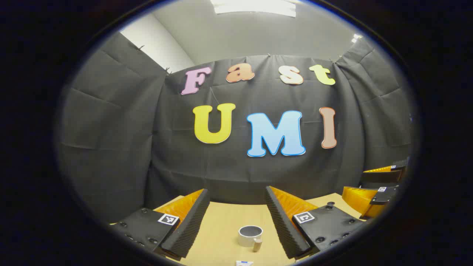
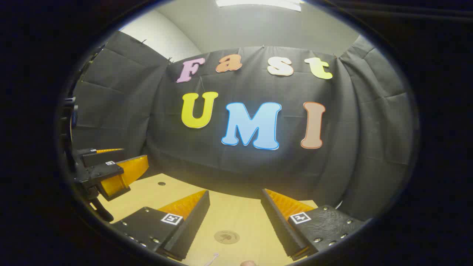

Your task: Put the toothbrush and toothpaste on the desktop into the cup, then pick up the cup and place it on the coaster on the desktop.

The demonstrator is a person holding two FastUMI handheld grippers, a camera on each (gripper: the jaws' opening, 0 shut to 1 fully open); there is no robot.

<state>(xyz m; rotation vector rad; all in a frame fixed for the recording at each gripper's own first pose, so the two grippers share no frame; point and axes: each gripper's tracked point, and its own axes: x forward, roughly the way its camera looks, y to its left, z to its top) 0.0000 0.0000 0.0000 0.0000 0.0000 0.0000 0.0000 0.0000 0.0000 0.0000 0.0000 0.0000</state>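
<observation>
In the left gripper view the left gripper [image 1: 236, 221] hangs above the tabletop [image 1: 218, 229] with its two fingers [image 1: 188, 225] spread wide and nothing between them. Out ahead, in the gap between the fingers and a little nearer the right one, stands the cup [image 1: 250, 235], upright with its mouth open to the ceiling and a small handle on its near right side. It is apart from both fingers. At the very near edge of that view, just short of the cup, a small white and blue thing [image 1: 244, 263] pokes in; too little of it shows to say whether it is the toothpaste. Far to the right the other gripper [image 1: 373, 195] hovers over the right edge of the tabletop.

In the right gripper view the right gripper [image 2: 234, 218] also has its fingers [image 2: 192, 221] held wide apart, gripping nothing. Between them, lying flat on the tabletop, is the round coaster [image 2: 227, 236], roughly midway and touching neither finger. Nearer still, at the bottom edge, a thin pale tip [image 2: 211, 260] lies on the wood, left of centre; it may be the toothbrush, but I cannot tell. A small dark hole [image 2: 161, 183] marks the tabletop farther off to the left, and beyond it the left gripper shows at the left edge, its fingers apart
</observation>
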